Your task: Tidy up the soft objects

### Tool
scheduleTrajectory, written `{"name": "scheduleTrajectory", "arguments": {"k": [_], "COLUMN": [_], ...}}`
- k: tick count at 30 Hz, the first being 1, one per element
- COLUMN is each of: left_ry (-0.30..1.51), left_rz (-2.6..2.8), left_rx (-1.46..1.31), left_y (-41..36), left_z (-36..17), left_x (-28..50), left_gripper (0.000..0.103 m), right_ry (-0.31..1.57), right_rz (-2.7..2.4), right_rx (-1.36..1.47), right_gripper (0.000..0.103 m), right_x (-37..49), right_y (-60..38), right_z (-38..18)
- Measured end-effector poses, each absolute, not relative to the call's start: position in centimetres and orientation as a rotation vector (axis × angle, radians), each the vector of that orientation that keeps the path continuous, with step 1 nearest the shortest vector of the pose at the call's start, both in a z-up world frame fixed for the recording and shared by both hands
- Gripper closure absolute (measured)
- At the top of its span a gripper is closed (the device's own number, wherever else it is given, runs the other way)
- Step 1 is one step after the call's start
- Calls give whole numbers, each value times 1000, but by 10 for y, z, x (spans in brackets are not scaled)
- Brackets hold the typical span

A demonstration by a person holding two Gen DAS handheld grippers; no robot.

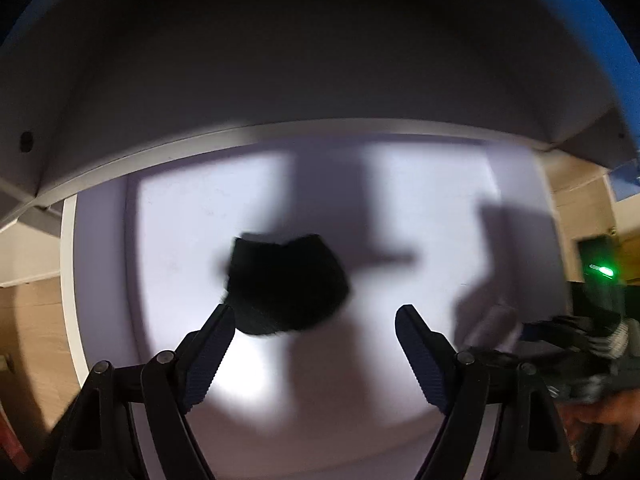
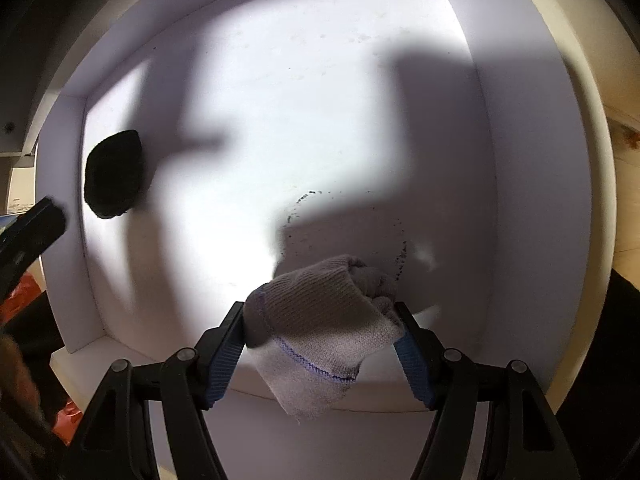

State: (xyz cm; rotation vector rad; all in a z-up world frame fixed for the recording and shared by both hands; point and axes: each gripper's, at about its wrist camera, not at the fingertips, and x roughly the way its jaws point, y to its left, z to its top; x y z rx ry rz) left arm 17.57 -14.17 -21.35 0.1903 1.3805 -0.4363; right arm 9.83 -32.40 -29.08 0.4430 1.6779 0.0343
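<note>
A black soft bundle lies on the floor of a white drawer, blurred, below and beyond my left gripper. That gripper is open and its pads hold nothing. In the right wrist view the same black bundle rests by the left wall of the drawer. My right gripper is shut on a grey-white knit glove with a purple stitched hem, held just above the drawer's near corner. The left gripper's finger shows at the left edge of that view.
A grey shelf or cabinet underside overhangs the far side of the drawer. Dark specks dot the drawer floor near the glove. A green light glows at the right, and something orange-red lies outside the drawer's left wall.
</note>
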Motion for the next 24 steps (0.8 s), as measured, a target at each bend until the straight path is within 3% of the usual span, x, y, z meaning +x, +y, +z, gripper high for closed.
{"name": "scheduleTrajectory", "arguments": {"k": [11,24], "left_ry": [1452,1477], "left_rz": [-402,-419], "left_rx": [182,177], "left_y": [-142,-133], "left_z": [-259,-255], "left_x": [194,160], "left_gripper": [17,32], "right_ry": [1674,1658], "right_rz": [43,45], "right_rx": [450,437], "right_gripper": [32,32], "right_x": [93,95], "right_y": [-326,-319], "right_z": [-294,-275]}}
